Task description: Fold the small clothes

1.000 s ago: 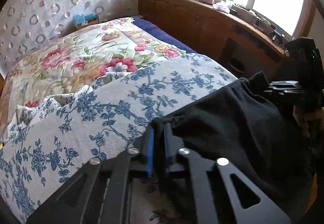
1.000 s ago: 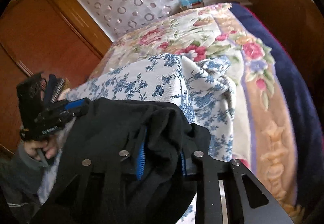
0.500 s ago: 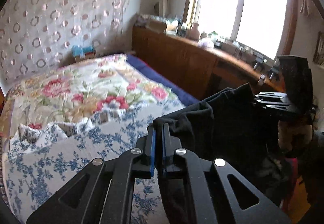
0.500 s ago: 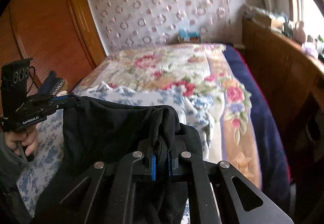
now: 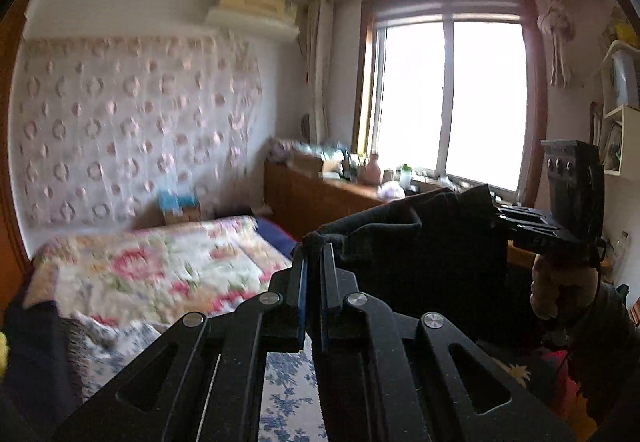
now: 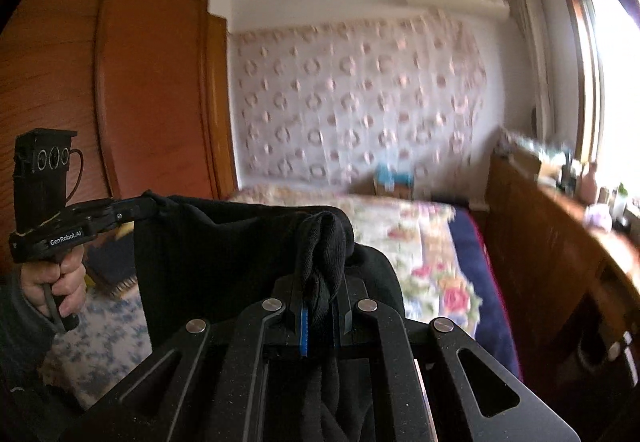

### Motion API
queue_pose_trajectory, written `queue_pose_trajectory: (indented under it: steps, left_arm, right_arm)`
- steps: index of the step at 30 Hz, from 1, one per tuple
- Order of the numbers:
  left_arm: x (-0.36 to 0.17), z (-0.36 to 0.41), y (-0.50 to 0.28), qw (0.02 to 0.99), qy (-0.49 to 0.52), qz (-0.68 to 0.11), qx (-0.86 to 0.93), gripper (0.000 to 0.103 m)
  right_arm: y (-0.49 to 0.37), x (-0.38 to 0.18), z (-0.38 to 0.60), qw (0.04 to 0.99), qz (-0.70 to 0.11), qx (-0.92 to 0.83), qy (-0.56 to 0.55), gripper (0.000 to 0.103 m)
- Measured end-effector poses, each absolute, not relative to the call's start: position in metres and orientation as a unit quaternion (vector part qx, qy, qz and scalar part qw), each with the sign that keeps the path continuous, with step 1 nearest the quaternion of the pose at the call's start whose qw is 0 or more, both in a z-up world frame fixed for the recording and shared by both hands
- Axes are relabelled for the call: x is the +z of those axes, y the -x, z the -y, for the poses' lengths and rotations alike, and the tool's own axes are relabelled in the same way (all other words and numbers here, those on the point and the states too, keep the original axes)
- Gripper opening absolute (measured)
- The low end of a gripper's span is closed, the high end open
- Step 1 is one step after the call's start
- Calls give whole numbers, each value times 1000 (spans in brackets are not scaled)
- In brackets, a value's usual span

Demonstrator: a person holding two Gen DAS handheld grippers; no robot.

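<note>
Both claws are gripping the black garment (image 5: pixel 424 242) by its top edge, left claw (image 5: pixel 314 254) and right claw (image 6: pixel 320 282) clamping bunched corners apart, letting it hang flat above the bed (image 5: pixel 160 274) for folding.

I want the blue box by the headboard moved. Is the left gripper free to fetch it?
Probably not: the left gripper is shut on the black garment, and the box lies across the bed.

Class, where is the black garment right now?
The black garment hangs stretched between the left gripper and right gripper, held above the bed.
</note>
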State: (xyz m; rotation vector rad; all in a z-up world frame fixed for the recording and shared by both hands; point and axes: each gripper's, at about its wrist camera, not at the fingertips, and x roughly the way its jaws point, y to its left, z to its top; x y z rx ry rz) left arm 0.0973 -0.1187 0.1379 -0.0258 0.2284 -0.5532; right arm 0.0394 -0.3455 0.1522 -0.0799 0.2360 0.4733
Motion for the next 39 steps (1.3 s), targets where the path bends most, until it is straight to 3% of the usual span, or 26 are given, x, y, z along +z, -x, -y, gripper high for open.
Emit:
queue_pose_trajectory:
  steps: [7, 15, 22, 29, 39]
  left_arm:
    - [164, 71, -45, 970, 10, -63, -236, 5]
    - [166, 18, -42, 980, -3, -64, -190, 5]
    - [90, 0, -141, 979, -1, -155, -136, 5]
    - [4, 4, -253, 959, -5, -263, -109, 5]
    - [-26, 18, -296, 948, -24, -300, -104, 7]
  right_arm:
    - [24, 161, 311, 963, -66, 255, 55, 7]
    - [23, 153, 295, 948, -60, 302, 81, 7]
    - [-95, 124, 295, 934, -136, 317, 95, 7]
    - [-240, 46, 271, 918, -246, 295, 97, 7]
    - [-340, 18, 247, 908, -319, 250, 108, 7]
